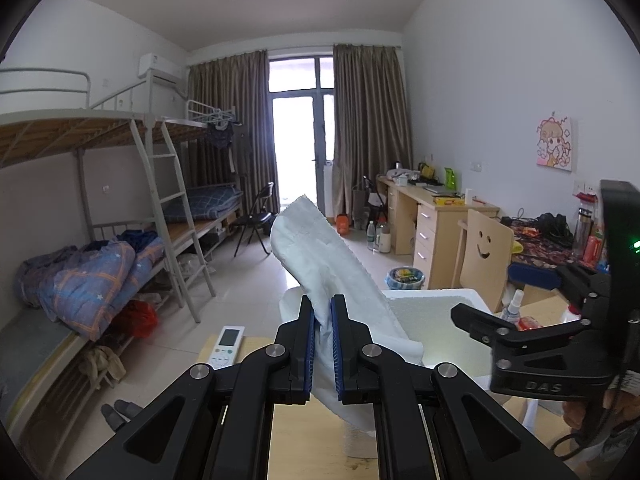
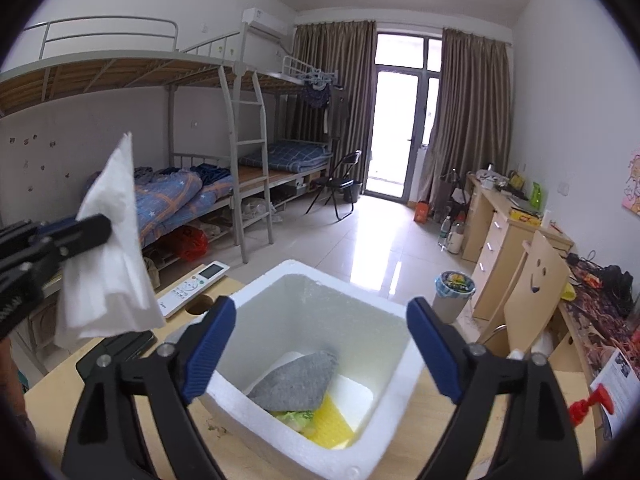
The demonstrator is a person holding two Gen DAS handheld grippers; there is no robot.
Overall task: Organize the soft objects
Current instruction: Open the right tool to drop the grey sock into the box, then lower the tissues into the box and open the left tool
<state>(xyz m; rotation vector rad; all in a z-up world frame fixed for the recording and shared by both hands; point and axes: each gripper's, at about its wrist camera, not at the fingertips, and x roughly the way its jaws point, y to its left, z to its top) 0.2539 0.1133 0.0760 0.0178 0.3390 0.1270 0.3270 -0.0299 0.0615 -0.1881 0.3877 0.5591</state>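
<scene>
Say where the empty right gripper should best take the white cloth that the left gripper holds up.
Probably the free top corner of the white cloth, approached from its open right side. The left gripper pinches its middle, so the upper part stands clear above the foam box, while the lower folds hang limp. The right gripper is open and empty.

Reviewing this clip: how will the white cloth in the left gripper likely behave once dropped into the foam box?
The white cloth probably flops and crumples: it already bends over above the left gripper. It looks thin and light, so it may settle unevenly on the grey cloth.
</scene>
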